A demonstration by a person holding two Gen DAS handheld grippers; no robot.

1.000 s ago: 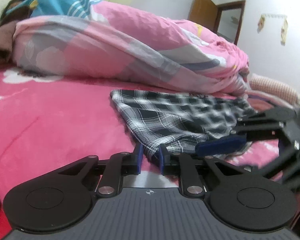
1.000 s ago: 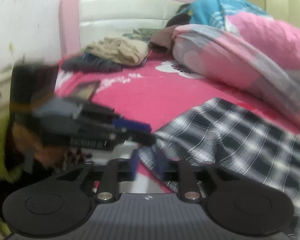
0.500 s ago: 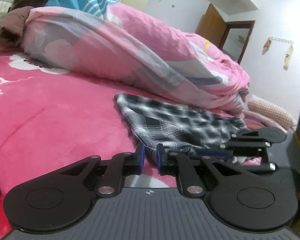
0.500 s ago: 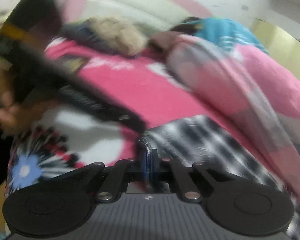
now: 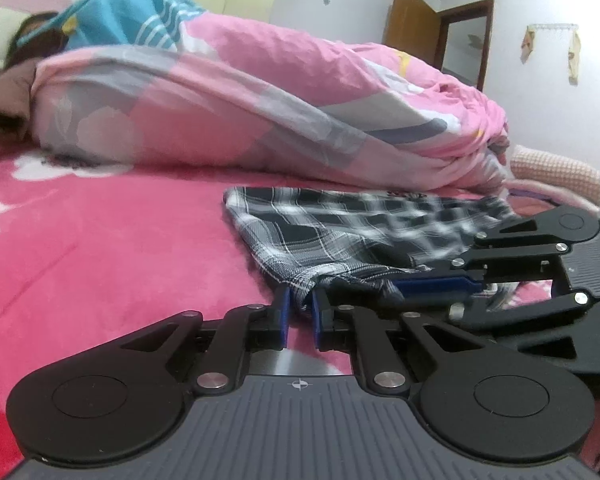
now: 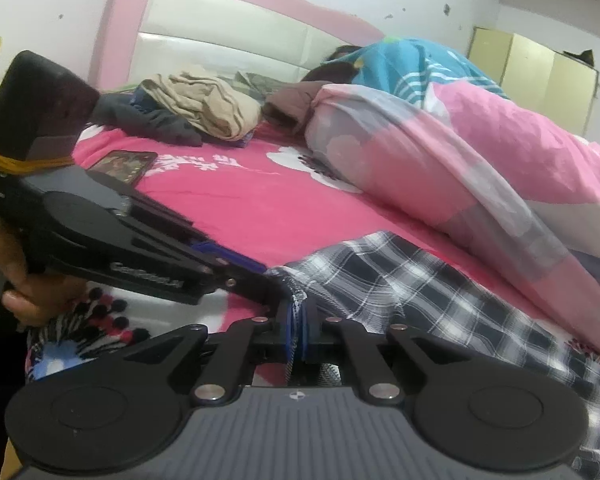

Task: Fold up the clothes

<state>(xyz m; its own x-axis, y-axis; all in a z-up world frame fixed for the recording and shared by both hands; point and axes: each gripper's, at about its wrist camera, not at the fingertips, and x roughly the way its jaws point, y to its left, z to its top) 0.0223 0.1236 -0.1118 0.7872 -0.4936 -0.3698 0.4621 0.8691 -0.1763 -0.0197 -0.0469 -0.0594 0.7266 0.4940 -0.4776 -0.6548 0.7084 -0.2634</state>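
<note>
On pink bed (image 5: 100, 248) | both tools clamped on plaid garment (image 5: 320, 236) | left tool (image 5: 300, 304), right tool (image 6: 299, 320) | lettering illegible

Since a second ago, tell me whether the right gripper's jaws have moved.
Yes. The right gripper has closed onto the plaid garment's edge, near the left gripper.

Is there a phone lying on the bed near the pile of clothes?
Yes, a dark phone lies flat on the pink blanket, just in front of the heap of clothes.

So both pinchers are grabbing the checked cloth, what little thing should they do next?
Probably lift together a little: the left gripper and right gripper both pinch the near edge of the checked cloth, which lies rumpled on the pink bed.
</note>
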